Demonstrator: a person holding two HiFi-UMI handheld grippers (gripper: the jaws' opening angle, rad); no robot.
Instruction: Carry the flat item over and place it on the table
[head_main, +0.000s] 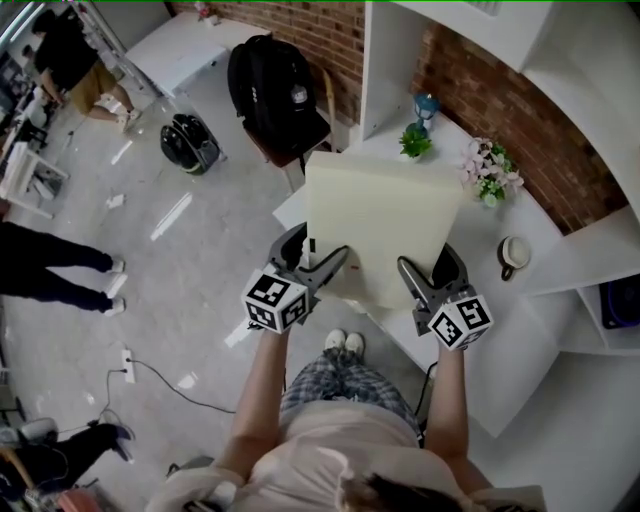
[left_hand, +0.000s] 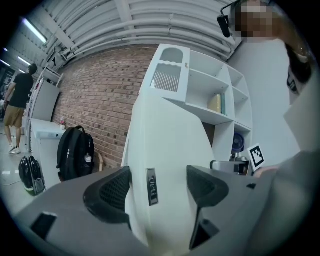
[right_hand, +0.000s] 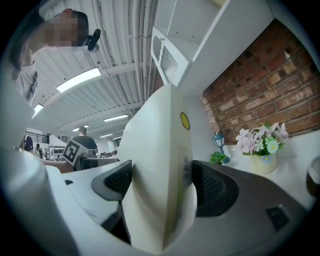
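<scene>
A flat cream-white board (head_main: 383, 222) is held level above the near edge of the white table (head_main: 520, 330). My left gripper (head_main: 330, 268) is shut on its near left edge, and my right gripper (head_main: 412, 277) is shut on its near right edge. In the left gripper view the board (left_hand: 170, 150) fills the space between the dark pads, with a small label on its edge. Seen from the right gripper view, the board (right_hand: 160, 165) stands edge-on between the pads, with a yellow dot and a barcode on its rim.
On the table stand a small green plant (head_main: 415, 142), a teal lantern (head_main: 426, 105), a pot of pink flowers (head_main: 490, 172) and a cup (head_main: 513, 254). White shelves (head_main: 590, 90) rise behind. A black backpack (head_main: 272, 85) sits on a chair at the left; people stand on the floor.
</scene>
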